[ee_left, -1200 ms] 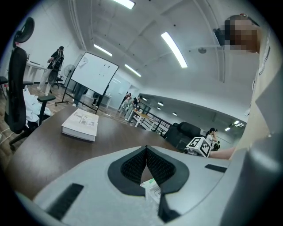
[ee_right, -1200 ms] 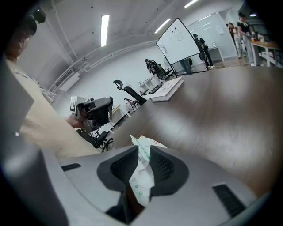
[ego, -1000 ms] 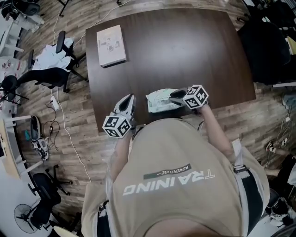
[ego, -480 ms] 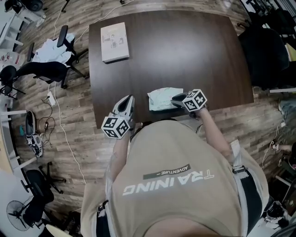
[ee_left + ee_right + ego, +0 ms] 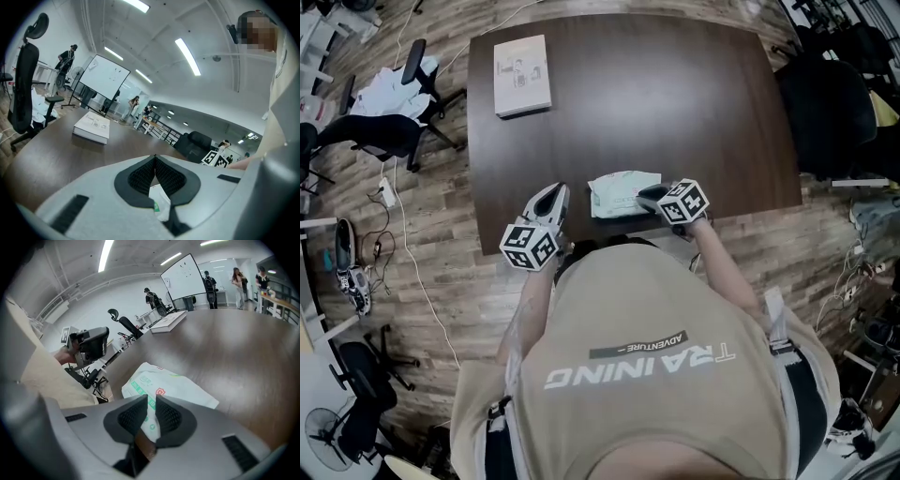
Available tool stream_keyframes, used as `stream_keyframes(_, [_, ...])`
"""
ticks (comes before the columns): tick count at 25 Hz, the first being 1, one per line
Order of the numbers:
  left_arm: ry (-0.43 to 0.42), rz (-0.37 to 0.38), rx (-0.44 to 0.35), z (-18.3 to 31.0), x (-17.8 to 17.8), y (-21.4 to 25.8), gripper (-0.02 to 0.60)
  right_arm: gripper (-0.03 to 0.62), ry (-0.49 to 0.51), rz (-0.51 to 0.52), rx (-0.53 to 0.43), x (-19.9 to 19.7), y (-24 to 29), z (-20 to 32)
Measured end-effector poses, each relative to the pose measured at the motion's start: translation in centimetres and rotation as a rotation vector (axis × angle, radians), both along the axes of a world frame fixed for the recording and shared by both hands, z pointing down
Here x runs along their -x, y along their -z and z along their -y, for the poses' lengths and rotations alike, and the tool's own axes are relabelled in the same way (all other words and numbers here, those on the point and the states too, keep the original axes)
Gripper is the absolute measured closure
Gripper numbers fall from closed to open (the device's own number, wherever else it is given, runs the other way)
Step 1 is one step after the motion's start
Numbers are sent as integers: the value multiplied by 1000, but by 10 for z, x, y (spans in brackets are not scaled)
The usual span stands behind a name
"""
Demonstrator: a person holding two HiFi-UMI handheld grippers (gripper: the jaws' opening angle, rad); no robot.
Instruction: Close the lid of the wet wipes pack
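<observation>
The wet wipes pack [image 5: 619,194], pale green and white, lies flat near the table's front edge. In the right gripper view its green print and red emblem [image 5: 164,385] show just beyond my jaws; I cannot make out the lid. My right gripper [image 5: 644,196] rests at the pack's right end, its jaws [image 5: 150,399] almost together with only a thin slit and nothing in it. My left gripper [image 5: 557,189] hovers to the left of the pack, apart from it. Its tips [image 5: 154,158] touch, and a bit of the pack [image 5: 159,199] shows below them.
A white flat box [image 5: 522,75] lies at the far left corner of the dark table [image 5: 675,112]. Office chairs [image 5: 384,131] stand left of the table and a black seat [image 5: 830,103] to its right. People stand far off in the room.
The head view has shifted a little, so the table sits further left. Both grippers keep about the same places relative to the pack.
</observation>
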State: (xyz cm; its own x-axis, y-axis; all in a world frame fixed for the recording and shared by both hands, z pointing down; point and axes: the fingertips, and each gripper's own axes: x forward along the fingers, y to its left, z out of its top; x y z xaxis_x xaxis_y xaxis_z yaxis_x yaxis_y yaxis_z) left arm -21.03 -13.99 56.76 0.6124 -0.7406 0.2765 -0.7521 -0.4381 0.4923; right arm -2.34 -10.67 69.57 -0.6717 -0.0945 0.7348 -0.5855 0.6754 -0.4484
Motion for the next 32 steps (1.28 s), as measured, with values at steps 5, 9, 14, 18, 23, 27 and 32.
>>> stream_keyframes(5, [-37,10,-25,4,-12,14,572,551,-32,6,-71,-2,16,5])
stream_keyframes(9, [-31,30,-53,11,-10,24,572,560,-35,12,-111,-2,28,8])
stream_keyframes(14, [-30,52,-60,9,-7,30,572,574,-54,75,-101,10,49,16])
stream_keyframes(18, [-41,78,-69,5,-6,31,572,574,-133,194,-62,24,69,32])
stream_keyframes(23, [-37,89,-61,1,-4,28,572,574,-106,169,-58,30,68,36])
stream_keyframes(27, [-35,93,-41,-2,-3,21,572,576,9,23,-41,27,33,15])
stream_keyframes(32, [-58,100,-20,-5,-3,8,572,576,97,-70,-69,32,11,1])
